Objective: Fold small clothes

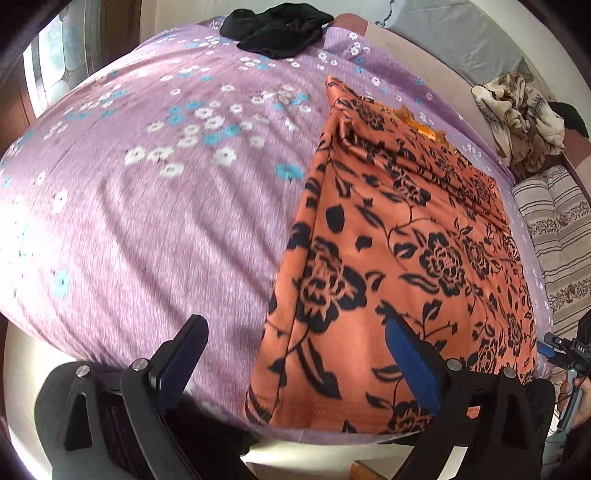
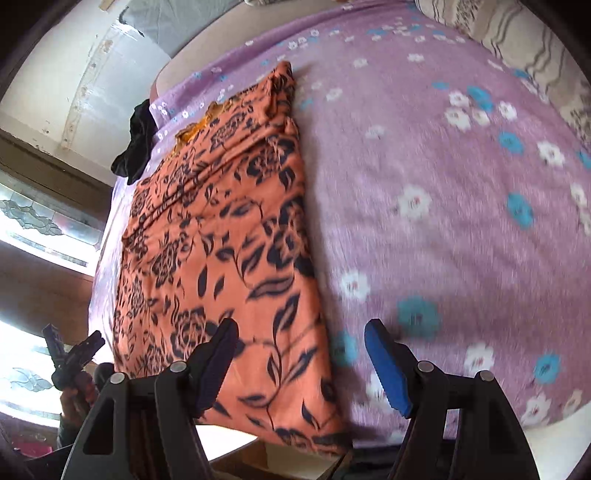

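An orange garment with a black flower print [image 1: 399, 251] lies folded into a long strip on the purple flowered bedspread [image 1: 166, 192], reaching from the near edge toward the far side. My left gripper [image 1: 291, 321] hovers open over the garment's near left edge with nothing pinched. In the right wrist view the same garment [image 2: 221, 240] lies left of centre. My right gripper [image 2: 301, 326] stands open above the garment's near right edge, its pads clear of the cloth. Each view shows the other gripper at its margin: the right gripper [image 1: 565, 354] and the left gripper [image 2: 70, 354].
A black garment [image 1: 280, 29] lies crumpled at the bed's far edge, also visible as a dark heap [image 2: 136, 147]. A pile of beige clothes [image 1: 517, 118] and a striped pillow [image 1: 557, 236] sit to the right. A window [image 2: 37, 229] is at the left.
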A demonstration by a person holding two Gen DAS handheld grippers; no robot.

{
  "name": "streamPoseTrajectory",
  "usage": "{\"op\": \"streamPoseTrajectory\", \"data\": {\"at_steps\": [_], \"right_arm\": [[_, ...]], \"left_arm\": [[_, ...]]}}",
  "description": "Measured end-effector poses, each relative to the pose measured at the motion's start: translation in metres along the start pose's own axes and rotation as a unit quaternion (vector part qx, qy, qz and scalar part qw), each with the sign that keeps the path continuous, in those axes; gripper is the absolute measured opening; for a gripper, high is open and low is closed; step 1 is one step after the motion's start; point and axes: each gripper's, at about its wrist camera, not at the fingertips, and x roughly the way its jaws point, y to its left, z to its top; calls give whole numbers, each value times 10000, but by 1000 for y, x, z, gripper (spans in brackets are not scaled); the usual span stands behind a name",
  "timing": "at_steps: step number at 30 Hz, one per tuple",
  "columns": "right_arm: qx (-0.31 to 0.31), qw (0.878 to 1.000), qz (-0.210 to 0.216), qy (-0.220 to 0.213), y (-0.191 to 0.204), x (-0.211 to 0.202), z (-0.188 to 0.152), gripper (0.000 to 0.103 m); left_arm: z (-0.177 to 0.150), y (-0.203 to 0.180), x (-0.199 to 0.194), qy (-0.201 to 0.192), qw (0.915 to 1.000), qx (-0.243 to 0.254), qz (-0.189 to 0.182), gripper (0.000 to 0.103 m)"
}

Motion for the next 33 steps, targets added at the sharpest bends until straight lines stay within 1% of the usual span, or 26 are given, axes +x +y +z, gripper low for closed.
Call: {"op": "streamPoseTrajectory", "data": {"at_steps": [2,3,5,6,7,8,9,10,12,14,15,16,18,19,20,21,22,23,24,25,26,28,30,31,33], "right_arm": [[63,9999,101,83,-1,2,-17,73],[52,9998,111,140,0,4,-25,73],[45,9998,71,192,5,10,-36,69],[22,9998,62,196,7,12,-40,66],[-10,9998,-21,180,10,13,-43,56],[-4,9998,-94,150,11,14,-46,44],[34,9998,-99,148,10,13,-46,37],[83,9998,-82,166,9,14,-48,31],[112,9997,-108,184,9,14,-48,31],[167,9996,-150,163,9,12,-49,33],[154,9996,-140,195,10,13,-49,34],[99,9996,-158,213,12,14,-49,38],[83,9996,-154,217,12,18,-48,41],[100,9996,-144,207,13,20,-48,43],[81,9997,-118,204,14,20,-47,37],[21,9997,-144,218,16,20,-48,28],[-15,9995,-129,274,17,21,-48,8],[12,9996,-41,295,17,20,-48,8],[-6,9998,-45,218,18,17,-47,8],[-14,9999,-15,117,20,12,-45,8],[65,9999,125,-11,22,4,-43,8],[146,9988,369,-280,27,-13,-36,8],[198,9974,520,-449,30,-22,-32,9],[259,9972,559,-419,27,-20,-31,12],[378,9979,473,-240,18,-6,-33,12]], "left_arm": [[-10,2,4,137,9998,-151,-58,97],[-14,1,5,196,9996,-188,-12,97],[-19,-4,8,257,9996,-98,103,96],[-21,-6,9,307,9994,-66,120,96],[-24,-7,10,350,9993,-52,125,90],[-27,-8,12,410,9991,-30,108,78],[-29,-8,13,450,9988,0,208,75],[-30,-7,12,417,9988,-6,273,69],[-31,-3,8,379,9990,-160,197,69],[-30,3,6,413,9987,-254,147,70],[-31,3,7,434,9987,-207,157,70],[-32,2,8,457,9987,-124,197,70],[-33,-3,10,488,9982,33,338,68],[-33,-4,10,477,9979,83,435,47],[-31,-6,9,460,9978,159,460,16],[-29,-4,6,470,9987,124,177,7],[-26,-1,1,486,9988,-32,-26,7],[-22,-2,-7,365,9993,-34,-54,7],[-18,-3,-17,222,9997,-19,-93,7],[-12,-4,-26,119,9996,-116,-231,7],[-9,-4,-34,28,9991,-180,-373,7],[-4,-10,-40,-102,9992,-80,-388,7],[-5,-11,-28,26,9995,-116,-278,7],[-9,-6,-19,176,9995,-172,-195,8],[-19,1,0,485,9985,-259,11,8]]}}
